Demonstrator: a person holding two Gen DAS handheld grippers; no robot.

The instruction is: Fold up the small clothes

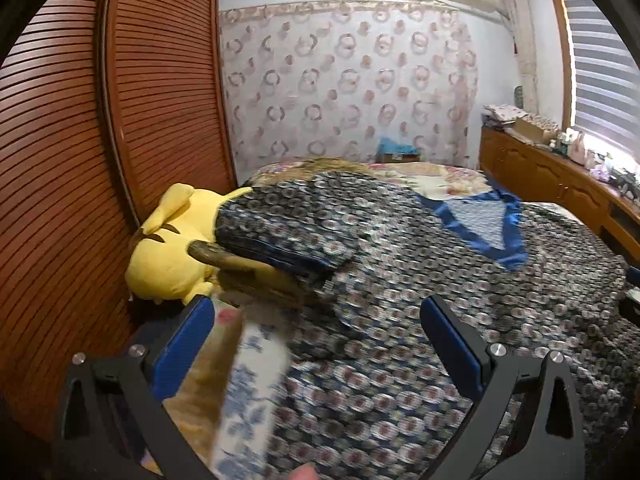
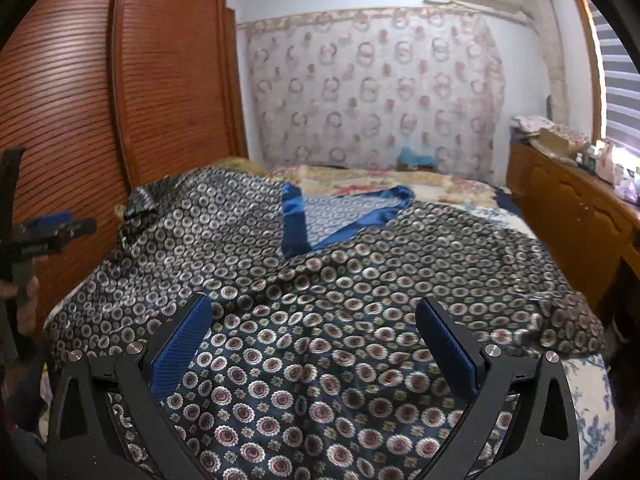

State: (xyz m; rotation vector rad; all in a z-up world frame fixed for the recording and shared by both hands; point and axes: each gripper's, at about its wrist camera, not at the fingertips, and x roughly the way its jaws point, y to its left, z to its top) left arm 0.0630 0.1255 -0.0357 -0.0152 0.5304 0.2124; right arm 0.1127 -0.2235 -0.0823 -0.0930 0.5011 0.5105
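In the left wrist view, the left gripper hangs released, its blue-padded jaws wide apart with nothing between them, above the patterned garment spread on the bed; the frame is motion-blurred, and the near left part of the cloth lies doubled over beside a yellow plush toy, so a first fold seems to be in hand. In the right wrist view, the right gripper is likewise released and empty over the garment's lower part, where the fabric looks thin, glossy and slippery, printed with small rosettes, with a smooth blue satin collar. Next, each gripper probably needs to pinch an edge firmly, since such cloth slides easily
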